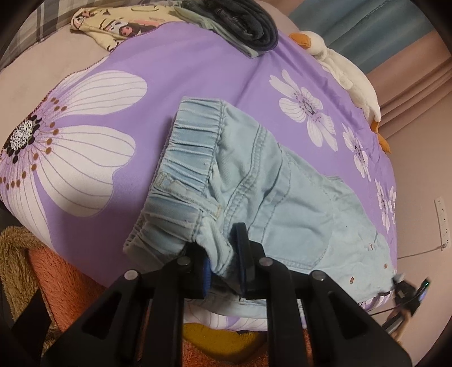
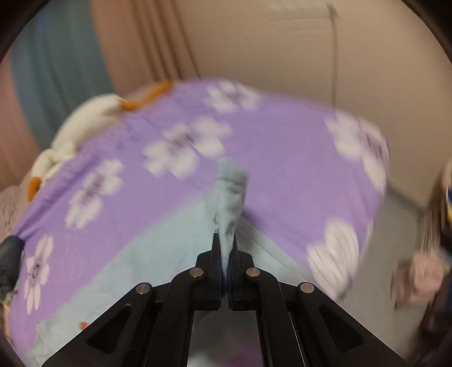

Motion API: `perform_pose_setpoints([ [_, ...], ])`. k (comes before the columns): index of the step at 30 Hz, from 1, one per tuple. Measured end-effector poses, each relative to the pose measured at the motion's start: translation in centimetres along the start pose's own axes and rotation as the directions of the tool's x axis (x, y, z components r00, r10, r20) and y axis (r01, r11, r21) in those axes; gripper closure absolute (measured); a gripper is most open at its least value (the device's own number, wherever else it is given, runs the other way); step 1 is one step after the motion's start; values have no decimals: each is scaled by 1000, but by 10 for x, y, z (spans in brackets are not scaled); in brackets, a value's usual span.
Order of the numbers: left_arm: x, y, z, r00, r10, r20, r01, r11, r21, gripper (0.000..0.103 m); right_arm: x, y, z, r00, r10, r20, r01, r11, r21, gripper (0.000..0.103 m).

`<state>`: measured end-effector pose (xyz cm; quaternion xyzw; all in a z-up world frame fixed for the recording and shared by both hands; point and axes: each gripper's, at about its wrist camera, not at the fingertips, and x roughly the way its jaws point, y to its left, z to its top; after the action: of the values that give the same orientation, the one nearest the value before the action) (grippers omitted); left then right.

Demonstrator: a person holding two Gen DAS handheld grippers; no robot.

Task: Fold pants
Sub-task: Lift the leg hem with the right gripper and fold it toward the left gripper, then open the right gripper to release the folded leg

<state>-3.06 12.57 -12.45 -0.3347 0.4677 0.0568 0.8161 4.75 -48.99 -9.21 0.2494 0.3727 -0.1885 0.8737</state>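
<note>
Light blue denim pants lie on a purple flowered sheet, elastic waistband toward the left. My left gripper is shut on the near corner of the waistband. In the blurred right wrist view my right gripper is shut on a bunched end of the pants, which sticks up between the fingers; the rest of the fabric spreads below to the left. The right gripper also shows small at the right edge of the left wrist view, at the pants' far end.
A folded dark garment and a cartoon-print cloth lie at the far end of the bed. A white plush duck lies along the right edge by the curtain. An orange fuzzy blanket sits below the bed's near edge.
</note>
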Motion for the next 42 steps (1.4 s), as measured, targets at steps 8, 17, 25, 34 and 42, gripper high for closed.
perform_pose_setpoints([
  [8, 1, -1, 0, 1000, 25, -5, -25, 1000, 2, 85, -23, -47, -6, 999, -25, -24, 29, 983, 183, 52],
  [17, 3, -2, 1, 1000, 27, -11, -27, 1000, -5, 85, 10, -69, -28, 899, 426, -106, -342, 832, 437, 47],
  [25, 2, -4, -2, 999, 34, 1, -34, 999, 3, 87, 22, -49, 22, 955, 293, -45, -259, 898, 355, 94],
  [34, -4, 5, -4, 1000, 4, -10, -4, 1000, -22, 88, 24, -18, 14, 999, 50, 3, -50, 999, 21, 95],
  [42, -1, -2, -6, 999, 49, -9, -49, 999, 17, 85, 1, -39, 20, 1000, -23, 3, 23, 997, 76, 71],
])
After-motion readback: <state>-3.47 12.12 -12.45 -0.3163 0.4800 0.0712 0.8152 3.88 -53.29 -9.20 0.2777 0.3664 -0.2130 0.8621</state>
